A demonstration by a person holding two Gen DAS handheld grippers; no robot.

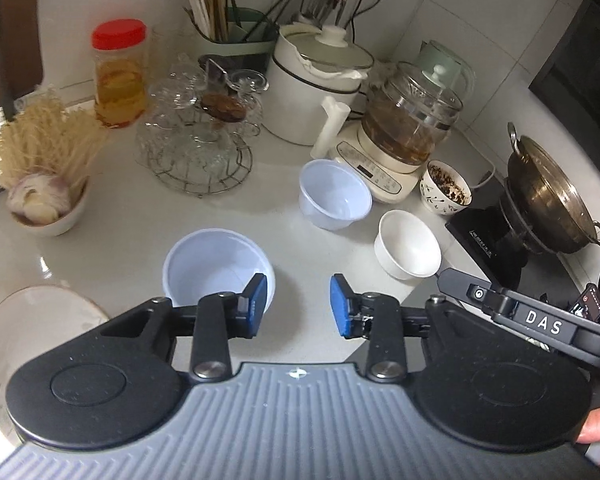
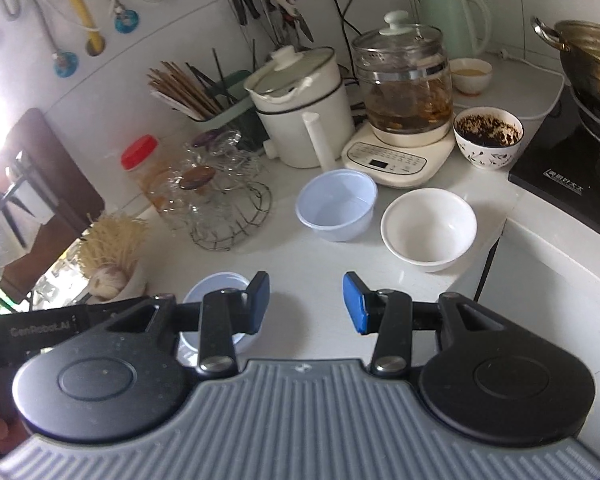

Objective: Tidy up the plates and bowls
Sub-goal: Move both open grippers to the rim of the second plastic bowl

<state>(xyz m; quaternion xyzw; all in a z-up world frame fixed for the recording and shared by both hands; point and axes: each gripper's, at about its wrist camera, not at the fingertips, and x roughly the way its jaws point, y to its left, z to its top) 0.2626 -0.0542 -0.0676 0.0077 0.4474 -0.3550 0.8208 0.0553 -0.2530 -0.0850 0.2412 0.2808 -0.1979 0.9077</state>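
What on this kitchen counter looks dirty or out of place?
The patterned bowl beside the glass kettle is smeared inside with dark, crusty residue, while the white bowl and the two plastic bowls look clean and empty.

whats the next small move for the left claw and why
Probably ease the left claw down and to the left so its pads straddle the right-hand rim of the near plastic bowl. The claw is open and empty, that bowl sits just beyond its left pad, and a matching plastic bowl waits further back for stacking.
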